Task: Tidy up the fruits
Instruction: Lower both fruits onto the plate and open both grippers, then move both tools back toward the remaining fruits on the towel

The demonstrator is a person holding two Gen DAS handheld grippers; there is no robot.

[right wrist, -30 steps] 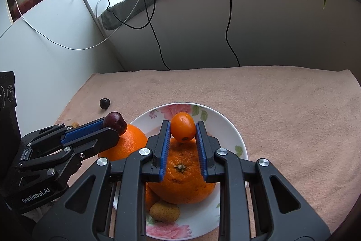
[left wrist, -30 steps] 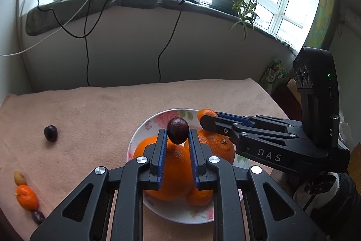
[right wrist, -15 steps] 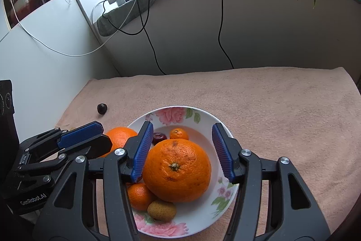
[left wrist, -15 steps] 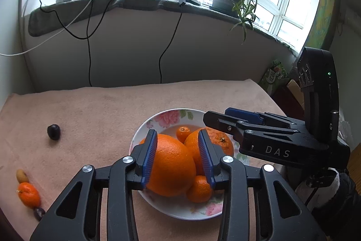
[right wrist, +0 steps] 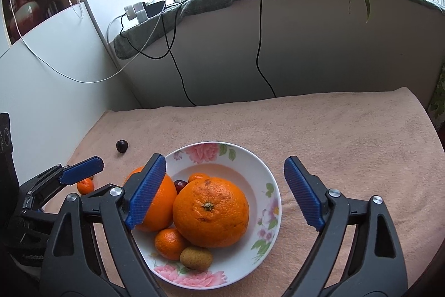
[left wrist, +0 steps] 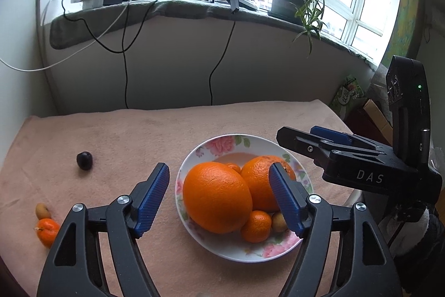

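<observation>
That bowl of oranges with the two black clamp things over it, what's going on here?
A person is sorting fruit with a handheld gripper in each hand. The left gripper and right gripper both hang open over the bowl, holding nothing. The bowl holds two big oranges, small mandarins and a cherry. A dark cherry, a mandarin and a small brownish fruit lie loose on the cloth.

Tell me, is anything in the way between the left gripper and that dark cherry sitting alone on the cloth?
Nothing visible. The left gripper is open, and only bare pink cloth lies between it and the dark cherry.
</observation>
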